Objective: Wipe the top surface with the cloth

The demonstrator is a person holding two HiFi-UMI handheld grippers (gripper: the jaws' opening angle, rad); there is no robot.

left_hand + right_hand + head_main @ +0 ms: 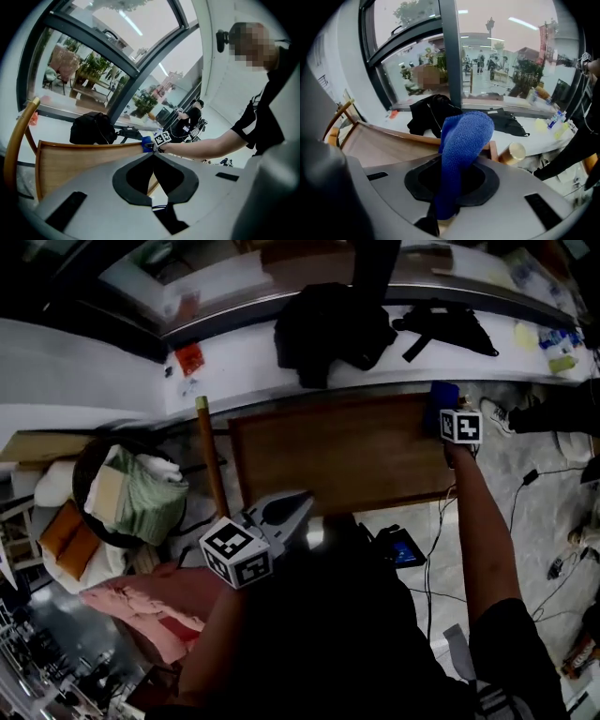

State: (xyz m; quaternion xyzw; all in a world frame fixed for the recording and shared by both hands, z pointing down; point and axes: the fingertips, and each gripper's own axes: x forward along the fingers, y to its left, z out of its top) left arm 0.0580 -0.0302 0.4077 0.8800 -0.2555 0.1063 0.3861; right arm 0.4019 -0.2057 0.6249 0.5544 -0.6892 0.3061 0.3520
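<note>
Cloth (461, 145), pinched lengthwise by the right gripper (452, 185), points forward at the desk (347, 451)'s far right corner. The left gripper (153, 161)'s jaws are pressed together, empty.

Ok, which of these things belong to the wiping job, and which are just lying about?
In the job: blue cloth, clamped in the right tool; wooden table top; left tool, shut and empty.
Lying about: black bag and black pouch on the white ledge; basket of folded cloths; pink cloth; wooden chair.
</note>
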